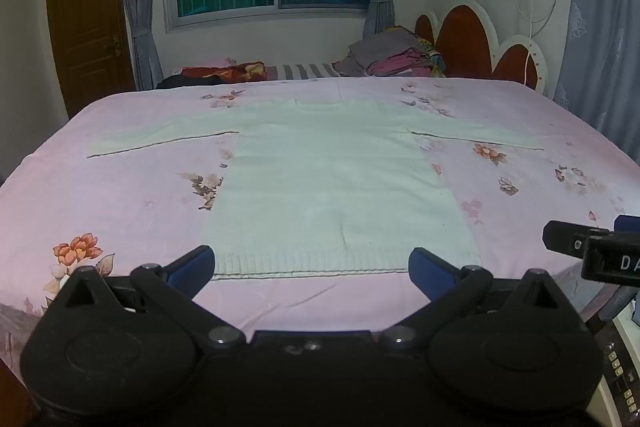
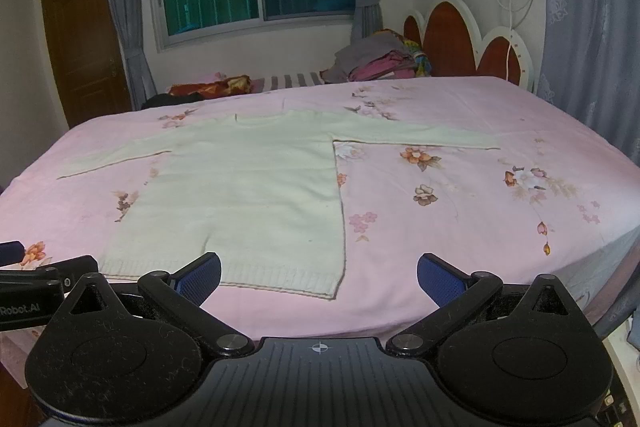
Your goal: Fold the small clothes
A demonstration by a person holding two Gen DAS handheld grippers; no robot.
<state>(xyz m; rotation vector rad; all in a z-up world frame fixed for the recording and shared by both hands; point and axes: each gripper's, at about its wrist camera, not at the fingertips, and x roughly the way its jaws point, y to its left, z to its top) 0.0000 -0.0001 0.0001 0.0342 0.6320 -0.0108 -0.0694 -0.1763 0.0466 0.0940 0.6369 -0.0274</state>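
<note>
The white sweater (image 1: 340, 183) lies flat on the pink bedspread (image 1: 120, 195), sleeves spread. My left gripper (image 1: 310, 267) and right gripper (image 2: 320, 277) gape empty above its hem; I'd pinch both hem corners evenly.

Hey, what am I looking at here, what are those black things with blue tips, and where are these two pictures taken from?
Those are two hand-held grippers a person carries, each with a camera looking along its fingers. One picture is from the left gripper, the other from the right gripper. Both stand wide open and hold nothing. On the pink floral bed cover a white sweater lies flat, sleeves spread, its hem nearest the grippers. A pile of clothes sits by the headboard.
</note>
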